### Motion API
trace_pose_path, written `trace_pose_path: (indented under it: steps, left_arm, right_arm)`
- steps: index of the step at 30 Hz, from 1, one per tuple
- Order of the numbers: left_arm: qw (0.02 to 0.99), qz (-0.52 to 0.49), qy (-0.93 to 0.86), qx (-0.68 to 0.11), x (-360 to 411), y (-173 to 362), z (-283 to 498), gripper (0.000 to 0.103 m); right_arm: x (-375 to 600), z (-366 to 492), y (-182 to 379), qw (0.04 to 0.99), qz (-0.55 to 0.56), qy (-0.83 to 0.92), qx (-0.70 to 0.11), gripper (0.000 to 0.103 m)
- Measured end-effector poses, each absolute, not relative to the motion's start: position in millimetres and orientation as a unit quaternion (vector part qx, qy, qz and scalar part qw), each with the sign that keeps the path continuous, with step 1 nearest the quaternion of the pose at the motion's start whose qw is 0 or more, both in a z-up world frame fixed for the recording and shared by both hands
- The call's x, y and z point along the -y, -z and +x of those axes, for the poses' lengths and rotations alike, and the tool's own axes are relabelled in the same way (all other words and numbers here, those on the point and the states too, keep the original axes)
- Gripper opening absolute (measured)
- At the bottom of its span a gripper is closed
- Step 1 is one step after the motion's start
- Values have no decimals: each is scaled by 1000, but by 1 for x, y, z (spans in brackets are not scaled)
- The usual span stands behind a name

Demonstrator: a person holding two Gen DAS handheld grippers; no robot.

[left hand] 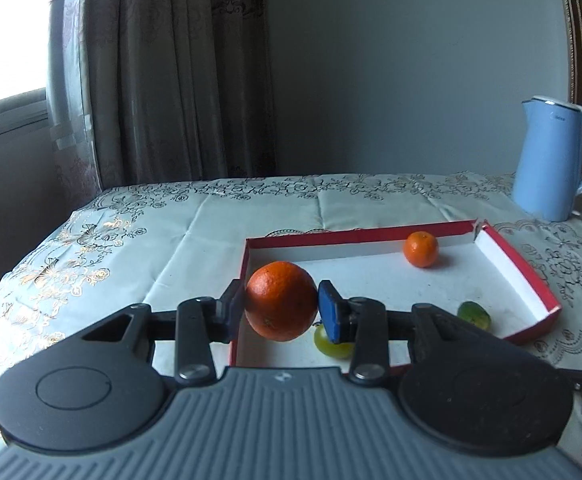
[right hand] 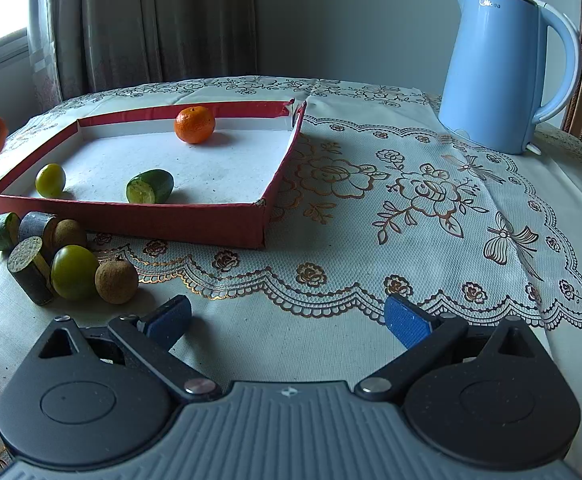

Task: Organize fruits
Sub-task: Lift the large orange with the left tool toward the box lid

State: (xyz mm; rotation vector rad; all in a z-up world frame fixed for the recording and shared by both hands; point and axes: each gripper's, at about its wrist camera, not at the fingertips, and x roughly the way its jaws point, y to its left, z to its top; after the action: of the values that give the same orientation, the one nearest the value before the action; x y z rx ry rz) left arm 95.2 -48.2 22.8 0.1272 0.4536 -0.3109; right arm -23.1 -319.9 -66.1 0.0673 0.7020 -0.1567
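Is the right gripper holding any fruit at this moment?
No: in the right wrist view the right gripper stands wide open over the bare tablecloth, with nothing between its blue pads.

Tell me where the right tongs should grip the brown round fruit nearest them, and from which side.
Grip the brown round fruit across its middle, from above or from its right. Its right side is bare cloth; a green fruit touches its left. The right tongs are open and already lie to its right.

Dim daylight from blown-out window [left hand: 7,28] at left; soft shadows fall rightward; strong fisheye bending at edges; slight softness, dark vignette in corners
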Motion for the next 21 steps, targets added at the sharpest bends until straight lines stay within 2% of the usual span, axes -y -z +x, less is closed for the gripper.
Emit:
trace_pose_path:
  steps: [15, 21]
  left_arm:
    - [949, 74, 120, -281, 63, 26, 130, 36]
    - [951, 75, 117, -278, 66, 28, 133, 36]
  right_arm:
    - [320, -23, 67, 936, 33, 77, -343, 103]
    - [320, -23, 66, 936, 33, 77, -343, 103]
